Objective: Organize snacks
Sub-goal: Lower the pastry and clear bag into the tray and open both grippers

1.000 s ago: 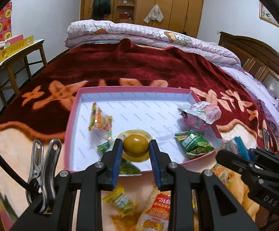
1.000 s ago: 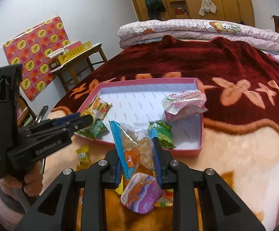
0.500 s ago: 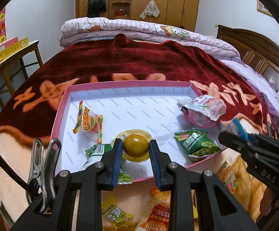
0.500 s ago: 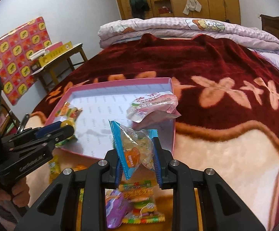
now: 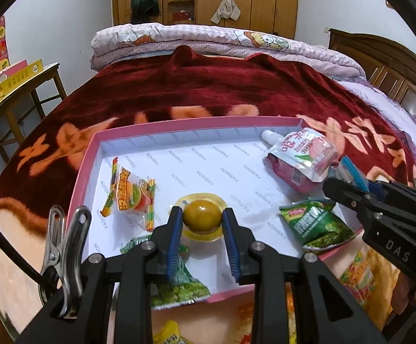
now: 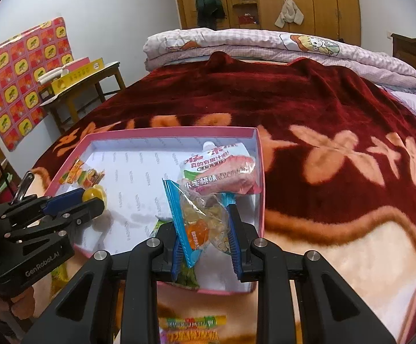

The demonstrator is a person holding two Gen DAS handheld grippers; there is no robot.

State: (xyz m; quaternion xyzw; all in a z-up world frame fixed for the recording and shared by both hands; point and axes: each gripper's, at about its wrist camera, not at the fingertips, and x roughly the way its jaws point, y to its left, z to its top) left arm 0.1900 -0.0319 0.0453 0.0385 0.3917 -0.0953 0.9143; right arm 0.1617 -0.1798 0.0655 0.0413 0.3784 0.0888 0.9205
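Observation:
A shallow pink box point(image 5: 85, 160) point(image 6: 261, 169) with a white printed floor lies on the bed. My left gripper point(image 5: 202, 220) is shut on a round amber jelly cup point(image 5: 202, 214) held above the box floor; the same cup point(image 6: 93, 193) shows between the left gripper's blue pads in the right wrist view. My right gripper point(image 6: 205, 223) is shut on a clear blue-edged candy bag point(image 6: 199, 220) over the box's near right corner. In the box lie a burger gummy pack point(image 5: 130, 193), a pink juice pouch point(image 5: 302, 157) point(image 6: 222, 169) and two green pea packs point(image 5: 316, 223) point(image 5: 179, 283).
Loose snack packets point(image 5: 357, 272) point(image 6: 192, 328) lie on the blanket in front of the box. A dark red flowered blanket point(image 6: 308, 109) covers the bed, with folded quilts point(image 5: 208, 40) at the far end. A wooden side table point(image 5: 21, 86) stands at the left. A hand point(image 6: 21, 304) holds the left gripper.
Both grippers have moved forward and lower over the box, each keeping its snack. The right gripper with the candy bag has come from in front of the box to over its near right corner.

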